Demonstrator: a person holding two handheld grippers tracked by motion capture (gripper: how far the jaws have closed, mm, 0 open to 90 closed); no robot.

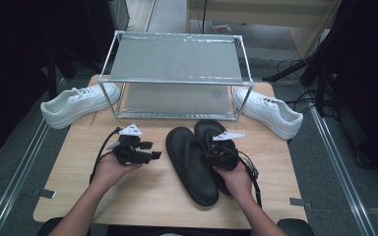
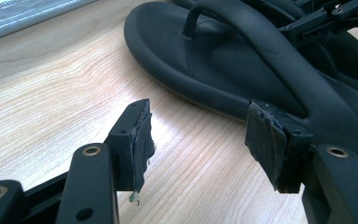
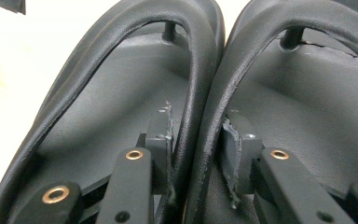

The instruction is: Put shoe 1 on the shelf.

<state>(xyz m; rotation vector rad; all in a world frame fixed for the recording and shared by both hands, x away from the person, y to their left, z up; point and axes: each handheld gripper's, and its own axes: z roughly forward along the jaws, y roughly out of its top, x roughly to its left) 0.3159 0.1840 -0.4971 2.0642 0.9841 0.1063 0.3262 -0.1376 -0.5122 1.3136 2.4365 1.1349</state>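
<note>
Black flip-flops [image 1: 197, 160] side by side, long axes running away from person; right gripper [image 3: 196, 158] pinching both inner straps [image 3: 200, 93] together; left gripper [image 2: 198, 144] spread, empty, just beside.

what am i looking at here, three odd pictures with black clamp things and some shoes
A person sits at a light wooden table and holds a hand-held black two-jaw gripper in each hand. The high view looks down from above the person. The other two pictures come from small cameras riding on the grippers, looking along their jaws.

On the table lie a pair of black rubber flip-flops, two white lace-up sneakers, and a two-level metal-framed shoe rack.

The left gripper is open with nothing between its jaws, beside the flip-flops. The right gripper has its pads pressed on the two neighbouring straps, pinching both flip-flops together.
</note>
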